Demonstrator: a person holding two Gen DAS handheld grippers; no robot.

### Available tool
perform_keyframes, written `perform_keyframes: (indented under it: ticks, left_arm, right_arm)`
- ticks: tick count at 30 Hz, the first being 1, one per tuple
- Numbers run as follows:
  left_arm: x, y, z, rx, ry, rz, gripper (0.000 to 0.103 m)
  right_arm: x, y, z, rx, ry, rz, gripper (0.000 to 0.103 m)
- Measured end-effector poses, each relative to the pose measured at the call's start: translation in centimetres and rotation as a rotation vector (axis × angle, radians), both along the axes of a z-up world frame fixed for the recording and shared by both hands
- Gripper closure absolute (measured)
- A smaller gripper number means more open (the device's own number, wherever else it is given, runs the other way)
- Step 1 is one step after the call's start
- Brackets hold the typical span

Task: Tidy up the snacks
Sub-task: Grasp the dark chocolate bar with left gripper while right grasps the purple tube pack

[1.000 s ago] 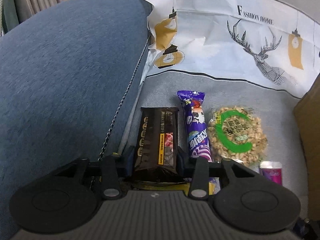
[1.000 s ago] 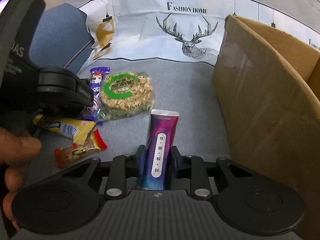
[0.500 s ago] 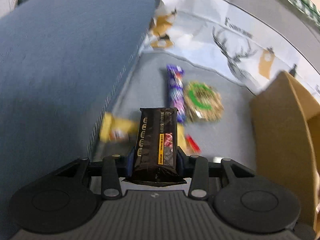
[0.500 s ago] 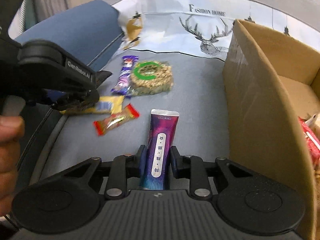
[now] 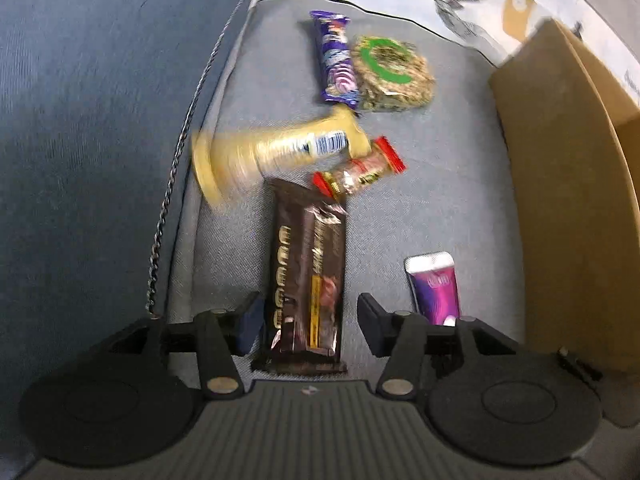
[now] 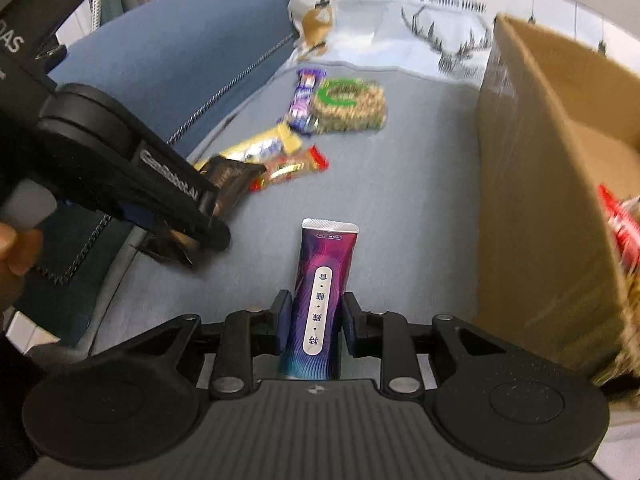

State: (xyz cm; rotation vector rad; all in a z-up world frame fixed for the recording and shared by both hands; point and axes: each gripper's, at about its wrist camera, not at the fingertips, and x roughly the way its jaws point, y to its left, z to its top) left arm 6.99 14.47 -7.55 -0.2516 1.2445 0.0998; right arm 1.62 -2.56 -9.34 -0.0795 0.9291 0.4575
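A dark brown chocolate bar (image 5: 306,276) sits between the fingers of my left gripper (image 5: 310,320); the jaws stand apart with gaps on both sides of the bar. It also shows in the right wrist view (image 6: 228,176) under the left gripper (image 6: 200,216). My right gripper (image 6: 312,320) is shut on a purple sachet (image 6: 322,292), lifted above the grey sofa seat; the sachet shows in the left wrist view (image 5: 434,288). A cardboard box (image 6: 540,200) stands at the right.
On the seat lie a purple bar (image 5: 334,60), a round peanut cake with a green ring (image 5: 390,74), a yellow packet (image 5: 276,150) and a small red-ended candy (image 5: 360,170). A blue cushion (image 5: 92,120) borders the left. A printed cloth (image 6: 400,24) covers the back.
Both grippers have risen and pulled back from the snacks, each carrying its item. My left jaws have opened off the chocolate bar. The yellow packet and red candy have come into view.
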Motion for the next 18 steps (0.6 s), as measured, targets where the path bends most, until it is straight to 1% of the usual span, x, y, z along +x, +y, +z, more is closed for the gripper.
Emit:
perform_keyframes:
  ticks: [1, 3, 4, 5, 7, 9, 13, 18]
  left_arm:
    - [-0.1, 0.3, -0.3, 0.001, -0.002, 0.033, 0.045]
    - [0.1, 0.8, -0.5, 0.000, -0.017, 0.068, 0.045]
    - [0.1, 0.5, -0.5, 0.000, -0.027, 0.066, 0.045]
    - [0.2, 0.2, -0.3, 0.014, -0.037, 0.058, 0.044]
    - [0.3, -0.3, -0.1, 0.057, -0.055, 0.048, 0.044]
    - [0.5, -0.4, -0.4, 0.047, -0.054, 0.047, 0.044]
    - [0.9, -0.2, -0.6, 0.055, -0.050, 0.049, 0.044]
    - [1.1, -0.7, -0.8, 0.072, -0.054, 0.031, 0.044]
  right_arm:
    - [0.0, 0.0, 0.0, -0.002, -0.002, 0.000, 0.071]
    - [-0.2, -0.1, 0.2, -0.001, -0.018, 0.006, 0.065]
    - [-0.3, -0.1, 0.2, -0.003, -0.024, 0.011, 0.064]
    - [-0.4, -0.1, 0.2, -0.008, -0.024, 0.016, 0.061]
    - [-0.5, 0.1, 0.0, -0.022, -0.013, 0.035, 0.059]
    - [-0.8, 0.2, -0.1, -0.041, -0.018, 0.057, 0.057]
    - [-0.6, 0.2, -0.6, -0.089, -0.010, 0.064, 0.056]
    - [-0.1, 0.0, -1.0, -0.084, 0.013, 0.058, 0.057]
